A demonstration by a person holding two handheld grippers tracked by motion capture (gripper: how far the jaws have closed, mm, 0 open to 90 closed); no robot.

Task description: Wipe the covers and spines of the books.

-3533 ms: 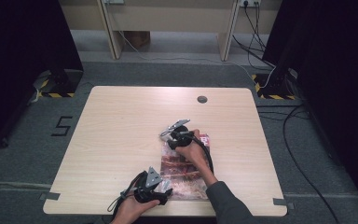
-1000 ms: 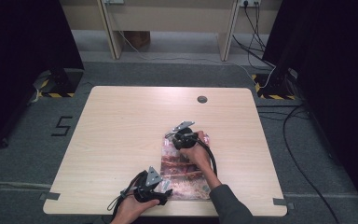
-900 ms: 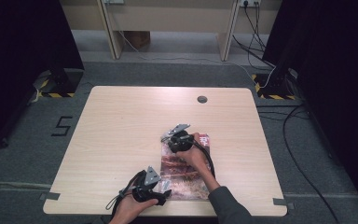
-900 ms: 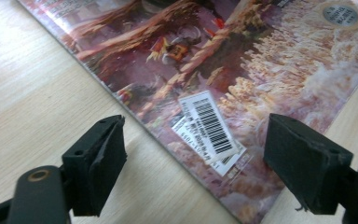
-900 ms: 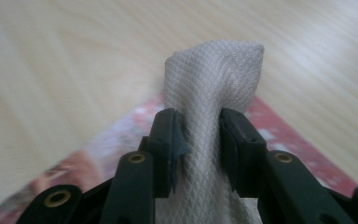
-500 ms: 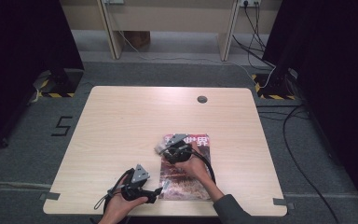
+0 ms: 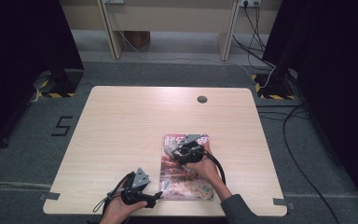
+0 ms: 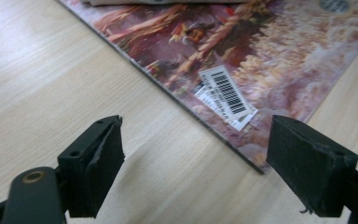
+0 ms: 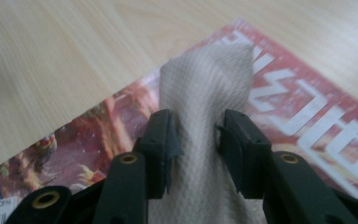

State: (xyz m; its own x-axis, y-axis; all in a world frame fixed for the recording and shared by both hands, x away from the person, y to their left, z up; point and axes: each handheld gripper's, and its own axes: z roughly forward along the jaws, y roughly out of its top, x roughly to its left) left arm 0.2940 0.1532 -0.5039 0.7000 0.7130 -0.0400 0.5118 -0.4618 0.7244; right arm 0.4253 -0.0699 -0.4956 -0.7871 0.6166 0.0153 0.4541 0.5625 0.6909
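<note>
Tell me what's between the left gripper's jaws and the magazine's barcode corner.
Bare wooden table, seen in the left gripper view; the left gripper is open just short of the magazine.

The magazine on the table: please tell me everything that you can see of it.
The magazine lies flat and closed near the front edge of the wooden table. Its glossy cover is reddish with busy artwork, large white letters at the far end, and a white barcode label near one corner. A folded beige cloth, clamped in the right hand-held gripper, rests on it. The left hand-held gripper is open just before its near corner.
</note>
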